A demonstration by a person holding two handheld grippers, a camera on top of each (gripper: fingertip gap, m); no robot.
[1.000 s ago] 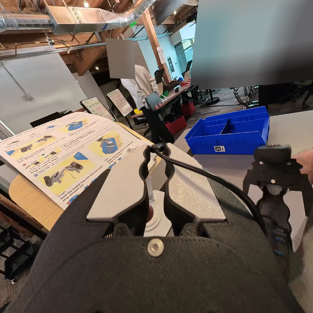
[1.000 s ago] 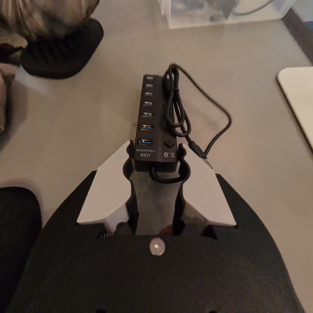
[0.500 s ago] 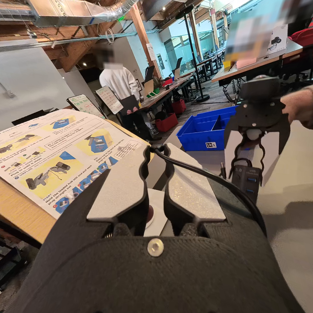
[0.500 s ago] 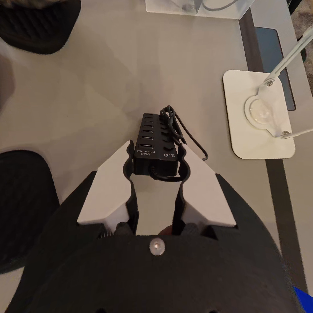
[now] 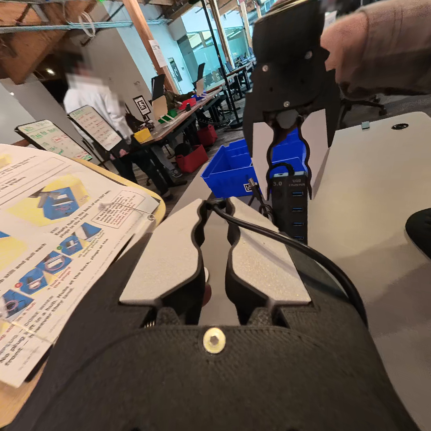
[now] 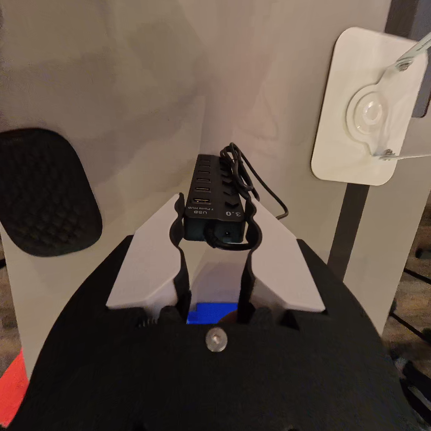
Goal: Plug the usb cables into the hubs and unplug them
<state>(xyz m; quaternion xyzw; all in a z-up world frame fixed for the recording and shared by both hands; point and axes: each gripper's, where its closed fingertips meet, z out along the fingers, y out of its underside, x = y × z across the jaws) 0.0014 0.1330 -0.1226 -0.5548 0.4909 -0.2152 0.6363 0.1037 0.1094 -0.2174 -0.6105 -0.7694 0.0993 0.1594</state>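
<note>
Left gripper (image 5: 215, 205): 1, filling the lower centre of the left wrist view; its 2 fingers (image 5: 171, 251) are drawn narrow and pinch 1 black cable (image 5: 275, 235) at their tips.
Cable: runs from the fingertips down to the right over the right finger and off past the gripper body.
Right gripper (image 6: 214, 210): 1, lower centre of the right wrist view; its 2 fingers (image 6: 154, 245) clamp the near end of 1 black USB hub (image 6: 214, 186). In the left wrist view it hangs fingers-down in the upper right (image 5: 289, 184), held by 1 hand (image 5: 382, 44).
USB hub: 1, lifted off the counter (image 6: 140, 81), gripped by its sides. The right wrist view shows 6 ports in a row along its left side and a row of switches along the right; more I cannot tell. In the left wrist view it hangs upright (image 5: 290, 210) right of centre, 4 blue ports showing.
Hub's own cord (image 6: 240, 172): 1, bundled on top of the hub, with a loose end trailing right.
Blue bin (image 5: 231, 168): 1, behind the hub in mid-frame.
Instruction sheet (image 5: 53, 221): 1, left side of the left wrist view.
White base plate (image 6: 363, 107): 1, upper right of the right wrist view.
Black pad (image 6: 44, 191): 1, at the left edge.
</note>
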